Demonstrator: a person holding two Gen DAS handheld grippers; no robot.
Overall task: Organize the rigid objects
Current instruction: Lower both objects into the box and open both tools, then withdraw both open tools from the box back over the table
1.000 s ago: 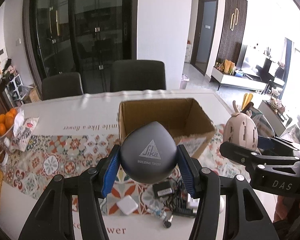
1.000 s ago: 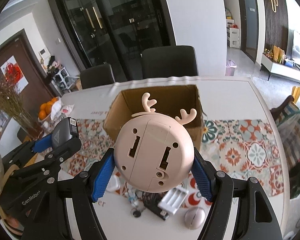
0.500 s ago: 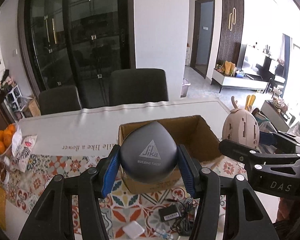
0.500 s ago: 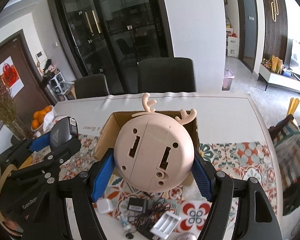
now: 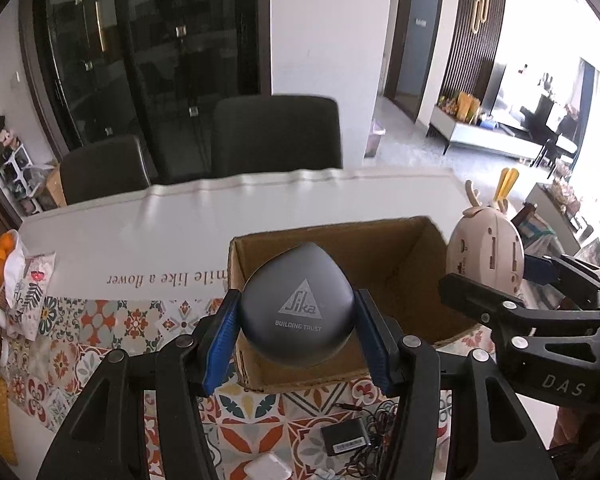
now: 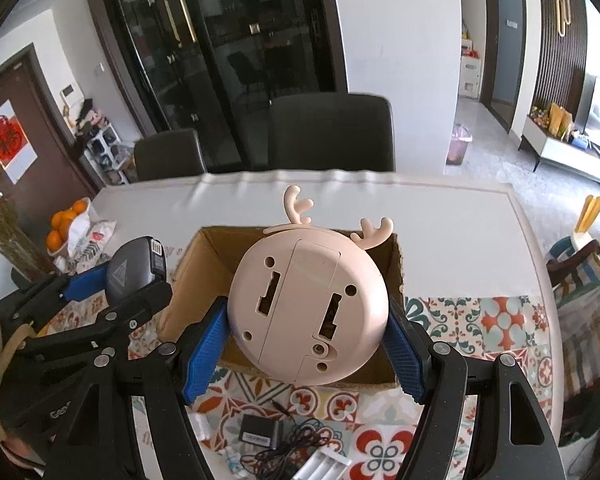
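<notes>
Matt cardboard box (image 5: 384,256) — smooth plastic lamp (image 6: 308,308)

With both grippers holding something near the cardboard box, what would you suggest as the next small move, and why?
Probably carry both a little further forward and down into the cardboard box. The left gripper is shut on the grey Sika case, the right gripper on the pink antlered gadget; both hang near the box's front edge, and the visible interior looks bare.
</notes>
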